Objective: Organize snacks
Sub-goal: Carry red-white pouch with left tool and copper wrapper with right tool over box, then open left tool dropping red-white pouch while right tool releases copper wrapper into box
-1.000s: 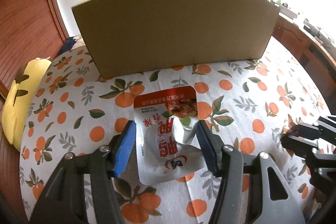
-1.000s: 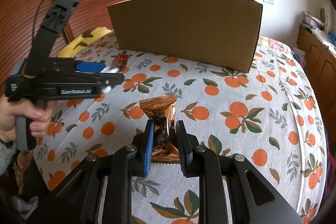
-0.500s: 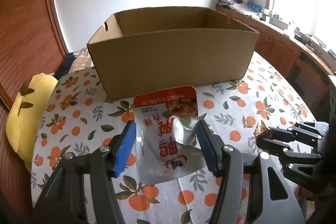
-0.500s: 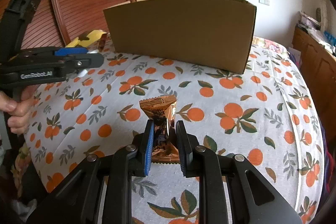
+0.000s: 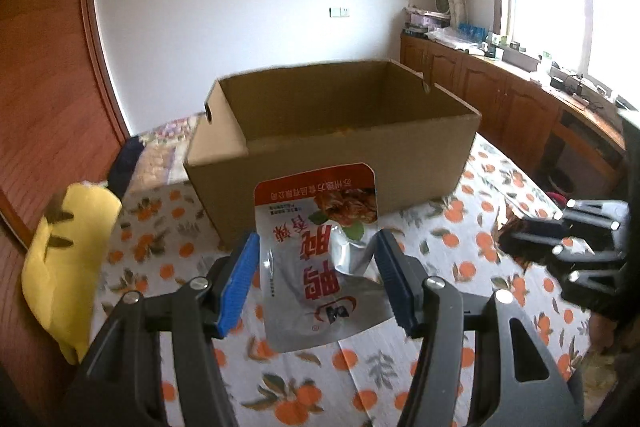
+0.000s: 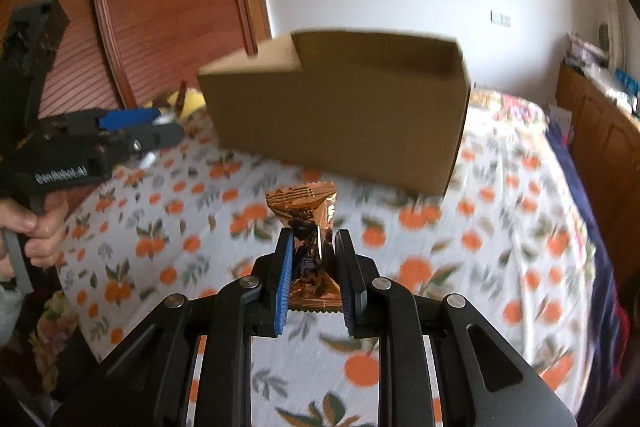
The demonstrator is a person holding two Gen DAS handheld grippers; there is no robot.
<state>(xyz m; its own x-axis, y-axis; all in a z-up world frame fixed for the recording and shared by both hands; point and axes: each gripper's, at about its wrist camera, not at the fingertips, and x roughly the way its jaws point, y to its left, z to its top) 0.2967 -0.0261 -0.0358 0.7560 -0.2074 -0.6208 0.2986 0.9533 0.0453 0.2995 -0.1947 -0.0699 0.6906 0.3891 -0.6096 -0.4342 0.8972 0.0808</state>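
Note:
My left gripper is shut on a silver and red snack pouch and holds it above the table, in front of an open cardboard box. My right gripper is shut on a small brown and gold snack packet, also lifted, facing the box's side. The right gripper shows at the right of the left wrist view; the left gripper shows at the left of the right wrist view. Something orange lies low inside the box, mostly hidden.
The table wears a white cloth with an orange fruit print. A yellow plush toy lies at the table's left edge. Wooden cabinets stand along the right wall, a wooden door at the left.
Both grippers have risen with their snacks, so the open top of the box now shows in the left wrist view. The right wrist view is blurred from motion.

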